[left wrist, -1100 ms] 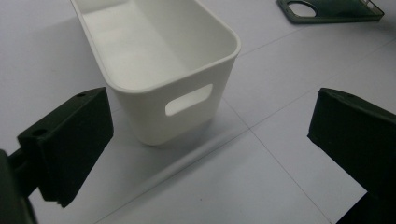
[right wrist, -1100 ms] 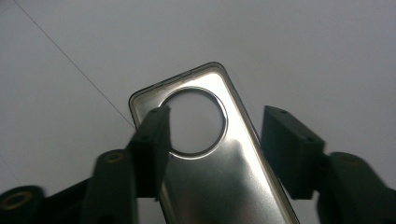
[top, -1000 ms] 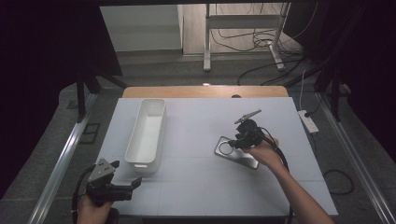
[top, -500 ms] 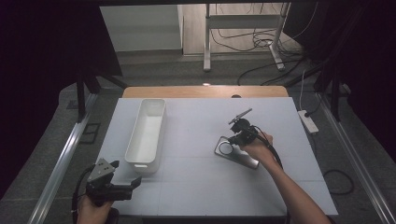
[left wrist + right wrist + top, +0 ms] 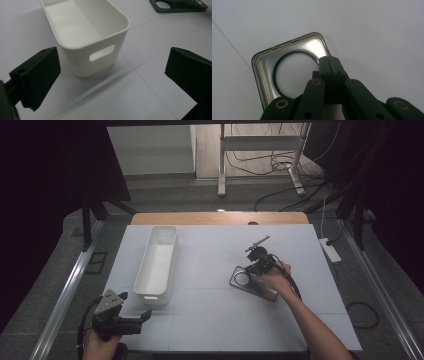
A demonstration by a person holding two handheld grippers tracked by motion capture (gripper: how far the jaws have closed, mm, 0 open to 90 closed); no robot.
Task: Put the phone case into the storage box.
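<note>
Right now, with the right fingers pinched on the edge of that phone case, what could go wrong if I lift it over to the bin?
1. The right gripper pinches only the thin side wall of the phone case, near one end, so the case may swing or slip out when lifted.
2. The bin is narrow; a tilted case could catch its rim.
3. The left gripper is open beside the bin's near end and could get in the way.

In the right gripper view, the right hand-held gripper [image 5: 329, 65] covers the phone case's [image 5: 265, 75] near end; whether its closed jaws pinch the rim is hidden.
</note>
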